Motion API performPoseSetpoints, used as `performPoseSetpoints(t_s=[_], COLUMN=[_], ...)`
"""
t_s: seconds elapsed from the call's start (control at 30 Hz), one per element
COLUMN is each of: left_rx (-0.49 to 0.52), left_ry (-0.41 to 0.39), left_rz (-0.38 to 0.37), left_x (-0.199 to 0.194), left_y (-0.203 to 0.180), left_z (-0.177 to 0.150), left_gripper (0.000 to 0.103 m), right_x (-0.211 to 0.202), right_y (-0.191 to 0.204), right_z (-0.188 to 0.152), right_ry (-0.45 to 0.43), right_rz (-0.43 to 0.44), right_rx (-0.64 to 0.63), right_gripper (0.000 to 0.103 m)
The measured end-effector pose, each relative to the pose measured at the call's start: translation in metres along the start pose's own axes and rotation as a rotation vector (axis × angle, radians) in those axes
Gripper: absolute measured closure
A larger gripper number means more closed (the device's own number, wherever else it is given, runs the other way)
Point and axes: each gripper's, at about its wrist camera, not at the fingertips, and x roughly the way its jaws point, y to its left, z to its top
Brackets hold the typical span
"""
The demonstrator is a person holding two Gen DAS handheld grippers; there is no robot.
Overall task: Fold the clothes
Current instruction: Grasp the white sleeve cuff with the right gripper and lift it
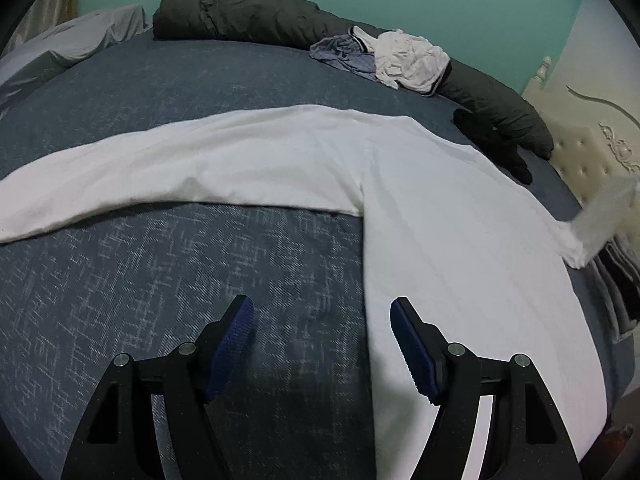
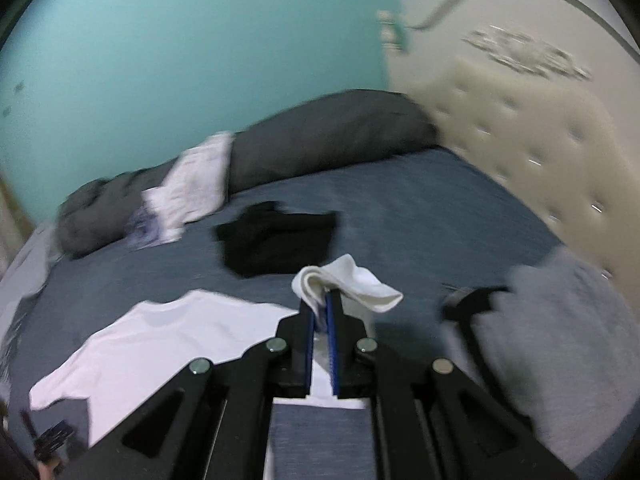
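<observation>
Right now a white long-sleeved shirt (image 1: 440, 208) is lying spread out on the dark blue bedspread (image 1: 160, 280), with one sleeve reaching far to the left. The right gripper (image 2: 323, 300) is pinching the end of the other sleeve, with its jaws squeezed tight and the cloth sticking out past the tips. The left gripper (image 1: 322, 312) is hanging over the shirt's edge, with its jaws wide apart and holding nothing.

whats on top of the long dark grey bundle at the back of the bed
A crumpled white garment and a blue-grey one lie on the dark grey bundle. What they cover underneath cannot be seen.
</observation>
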Motion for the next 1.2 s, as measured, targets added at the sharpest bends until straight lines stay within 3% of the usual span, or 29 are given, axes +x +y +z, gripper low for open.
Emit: performPoseSetpoints(t_s=[0.17,0.33,0.6,0.83,1.2], left_rx=[0.019,0.035,-0.009,-0.015,0.028], left_ry=[-0.006,0.005,0.007,0.006,0.014], left_rz=[-0.034,-0.050,-0.093,-0.104,-0.148], left_x=[-0.008,-0.012,-0.021,-0.024,-0.023], left_y=[-0.010,-0.007,0.011,0.014,-0.006], left_z=[-0.006,-0.012,-0.015,-0.014,-0.014], left_gripper=[0.028,0.028,0.027,0.027,0.027], right_x=[-0.001,0.005,0.036,0.063,0.092], right_y=[0.098,0.203,0.327,0.362,0.354], right_z=[-0.007,-0.047,-0.158,-0.227,-0.294], right_ry=[0.002,0.066,0.249,0.363,0.508], right_rz=[0.153,0.323,0.449,0.474,0.457], right_rx=[-0.092,-0.180,-0.283,-0.285,-0.258], right_gripper=[0.098,0.098,0.098,0.098,0.094])
